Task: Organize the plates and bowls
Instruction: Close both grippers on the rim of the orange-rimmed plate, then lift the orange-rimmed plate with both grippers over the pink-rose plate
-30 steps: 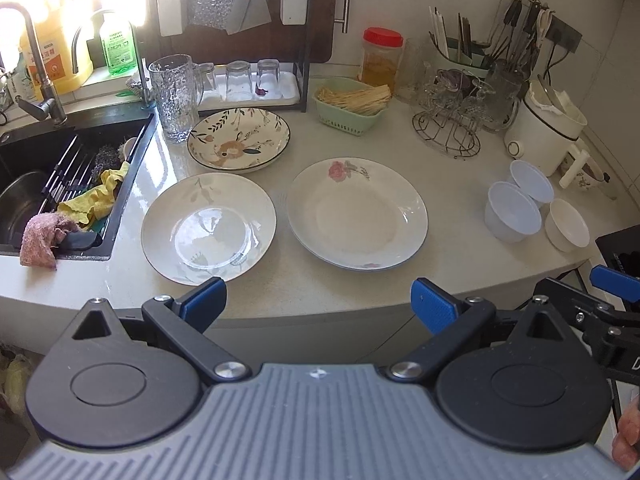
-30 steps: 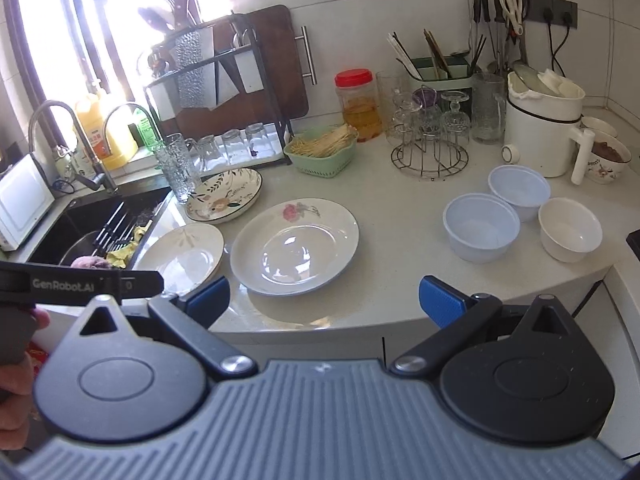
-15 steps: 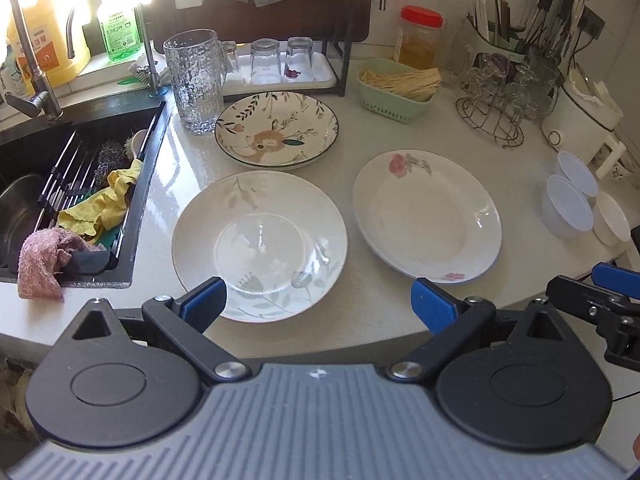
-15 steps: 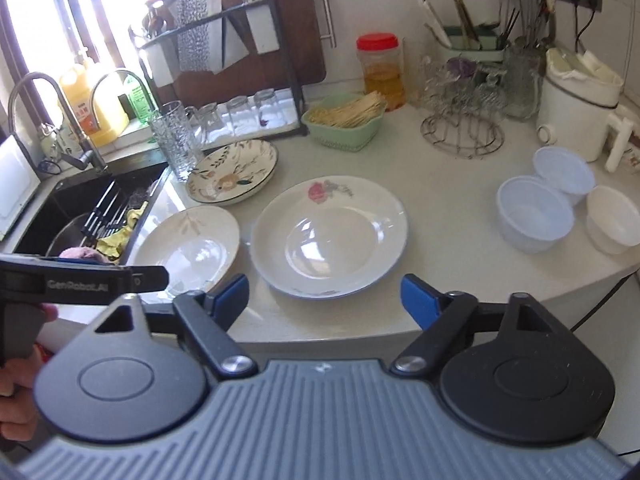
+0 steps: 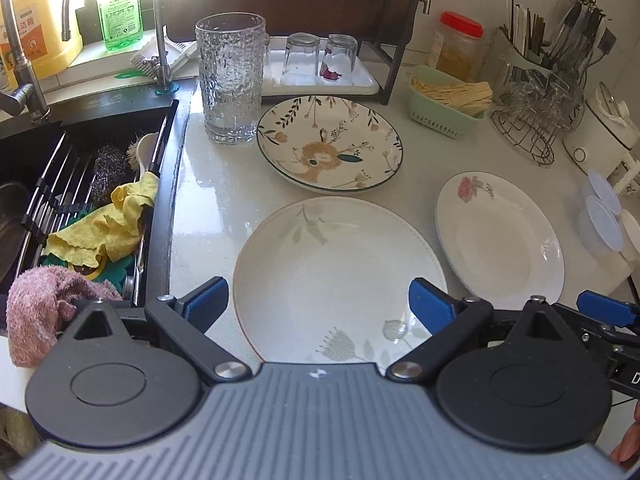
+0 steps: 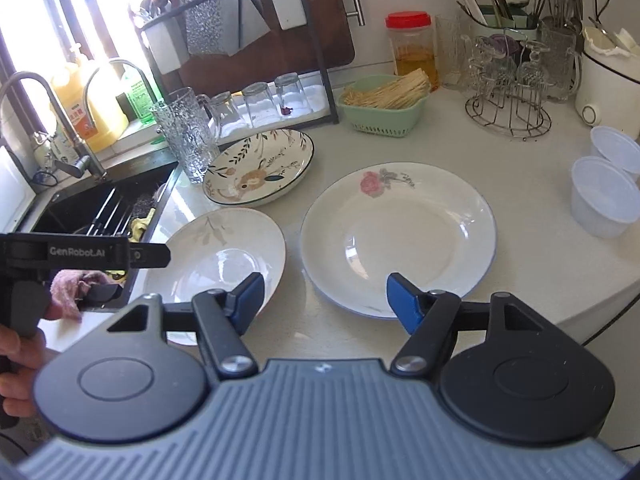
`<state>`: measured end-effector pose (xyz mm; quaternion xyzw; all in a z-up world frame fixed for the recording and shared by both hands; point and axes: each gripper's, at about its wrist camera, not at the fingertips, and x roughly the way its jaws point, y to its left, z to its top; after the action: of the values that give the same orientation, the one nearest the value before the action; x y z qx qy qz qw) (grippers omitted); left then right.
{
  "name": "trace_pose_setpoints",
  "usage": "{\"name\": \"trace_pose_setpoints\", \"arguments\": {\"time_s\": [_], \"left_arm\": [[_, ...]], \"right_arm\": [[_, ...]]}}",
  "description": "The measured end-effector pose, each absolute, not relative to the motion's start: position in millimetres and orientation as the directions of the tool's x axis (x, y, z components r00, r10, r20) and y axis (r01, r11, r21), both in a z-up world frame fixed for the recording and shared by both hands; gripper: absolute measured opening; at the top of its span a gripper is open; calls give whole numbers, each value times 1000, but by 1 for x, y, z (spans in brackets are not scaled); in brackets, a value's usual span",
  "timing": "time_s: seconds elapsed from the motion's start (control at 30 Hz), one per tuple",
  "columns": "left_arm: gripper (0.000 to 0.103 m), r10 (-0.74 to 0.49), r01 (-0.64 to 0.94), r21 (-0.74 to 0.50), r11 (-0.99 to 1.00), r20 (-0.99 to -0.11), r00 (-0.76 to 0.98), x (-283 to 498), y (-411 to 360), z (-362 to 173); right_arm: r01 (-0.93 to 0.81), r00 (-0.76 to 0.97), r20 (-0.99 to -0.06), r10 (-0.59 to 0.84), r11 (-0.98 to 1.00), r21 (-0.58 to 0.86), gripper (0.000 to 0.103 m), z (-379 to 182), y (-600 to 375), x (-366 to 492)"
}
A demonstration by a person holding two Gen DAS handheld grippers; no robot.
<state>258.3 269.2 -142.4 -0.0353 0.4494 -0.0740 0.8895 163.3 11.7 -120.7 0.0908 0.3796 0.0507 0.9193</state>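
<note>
Item: leaf plate (image 5: pixel 340 276), bench, lower centre of frame, between open, empty left gripper (image 5: pixel 318 304) fingers. Right gripper (image 6: pixel 324 298) closing, empty, near rose plate (image 6: pixel 400 236). Advice: approach rims low, grip squarely.

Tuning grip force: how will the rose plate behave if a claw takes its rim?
The rose plate looks glazed and glossy, so probably slippery between pads. It seems rigid ceramic, likely heavy for its size and chippable. Flat on the counter, it shouldn't roll, but may skid if pushed.
</note>
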Motion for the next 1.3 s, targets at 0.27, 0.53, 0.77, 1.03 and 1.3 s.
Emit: {"name": "trace_pose_setpoints", "arguments": {"time_s": [0.27,0.53,0.77,1.03,1.3], "left_arm": [[87,-230,178,-155,972,-790,568,282,295,-163],[72,-293,227,-199,953,-787,542,302,311,-185],[43,-332,240,-240,941,-796,505,324,324,-196],[32,-349,240,-262,935,-801,486,339,333,-209],[28,-362,261,-266,928,-810,461,346,335,-212]], "right_arm": [[48,713,-681,165,958,283,69,-146,37,173],[111,711,-691,130,950,292,47,-166,54,186],[175,702,-702,120,926,334,36,-178,58,195],[201,688,-719,96,927,316,22,-185,69,211],[239,655,-747,110,908,344,17,-187,67,221]]}}
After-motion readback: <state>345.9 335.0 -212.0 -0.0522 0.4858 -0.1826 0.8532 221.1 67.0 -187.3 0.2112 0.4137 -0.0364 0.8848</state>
